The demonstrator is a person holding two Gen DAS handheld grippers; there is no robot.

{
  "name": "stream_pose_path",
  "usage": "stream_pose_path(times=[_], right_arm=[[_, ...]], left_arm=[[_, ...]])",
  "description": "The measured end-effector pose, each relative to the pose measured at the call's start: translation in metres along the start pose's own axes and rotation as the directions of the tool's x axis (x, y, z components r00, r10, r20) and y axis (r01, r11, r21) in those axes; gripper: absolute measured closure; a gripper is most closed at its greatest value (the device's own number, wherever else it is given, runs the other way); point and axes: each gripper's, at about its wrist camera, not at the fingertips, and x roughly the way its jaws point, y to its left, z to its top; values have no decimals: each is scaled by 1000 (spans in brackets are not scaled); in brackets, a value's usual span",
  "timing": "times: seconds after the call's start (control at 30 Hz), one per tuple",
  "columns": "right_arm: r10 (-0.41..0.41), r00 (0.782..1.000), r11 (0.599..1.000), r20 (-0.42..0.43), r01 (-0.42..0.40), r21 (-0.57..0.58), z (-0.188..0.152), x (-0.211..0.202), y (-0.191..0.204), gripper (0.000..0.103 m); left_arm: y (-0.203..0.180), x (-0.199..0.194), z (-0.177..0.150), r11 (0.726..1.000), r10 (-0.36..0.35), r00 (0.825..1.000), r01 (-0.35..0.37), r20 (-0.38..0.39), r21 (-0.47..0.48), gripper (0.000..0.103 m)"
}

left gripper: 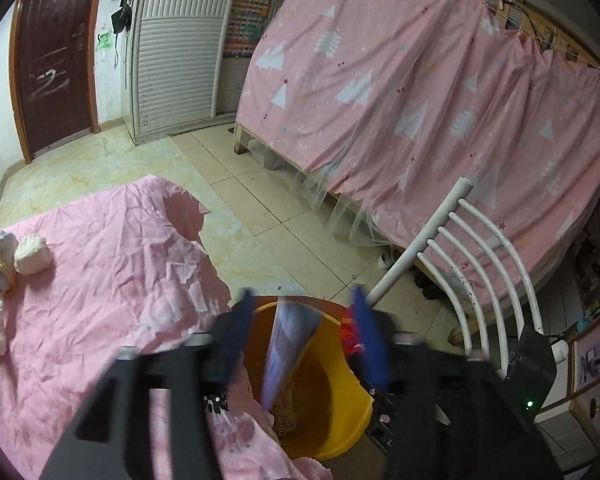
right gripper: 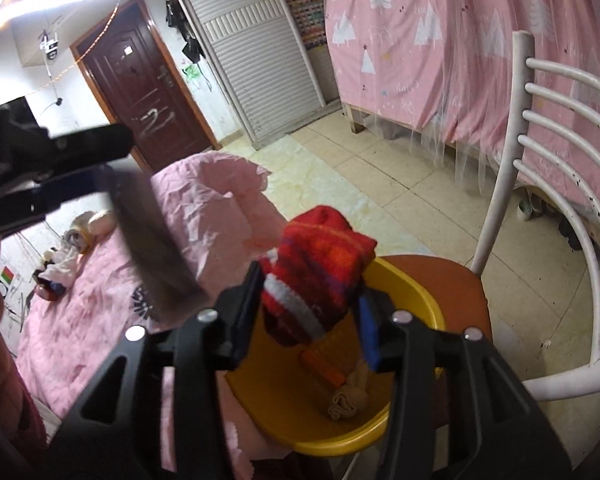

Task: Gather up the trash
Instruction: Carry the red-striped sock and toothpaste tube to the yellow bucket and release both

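Note:
A yellow basin (left gripper: 340,412) stands on a chair seat and also shows in the right wrist view (right gripper: 416,292). My left gripper (left gripper: 304,312) is open above it; a blurred grey-blue flat piece (left gripper: 288,352) drops between its fingers into the basin. My right gripper (right gripper: 312,300) is shut on a red striped sock (right gripper: 320,264) and holds it over the basin. An orange piece (right gripper: 324,368) and a beige sock (right gripper: 346,400) lie in the basin. The left gripper (right gripper: 80,184) with the blurred grey piece (right gripper: 156,248) shows at the left of the right wrist view.
A white metal chair back (left gripper: 472,264) rises right of the basin. A bed with a pink sheet (left gripper: 80,280) lies left, with balled socks (left gripper: 32,254) on it. A pink curtain (left gripper: 420,100) covers a bunk. A brown door (left gripper: 52,56) and tiled floor (left gripper: 260,200) lie beyond.

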Motion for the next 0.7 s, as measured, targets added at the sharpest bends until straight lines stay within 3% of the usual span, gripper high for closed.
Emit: stream_pose_path(times=[0.33, 0.7], right_arm=[[5, 1000, 1000, -10, -5, -11, -1, 3, 10, 54], [34, 999, 997, -8, -34, -73, 7, 4, 48, 53]], left_arm=[[16, -10, -3, 1000, 2, 1000, -2, 0, -25, 42], [61, -53, -2, 995, 45, 996, -39, 71, -90, 37]])
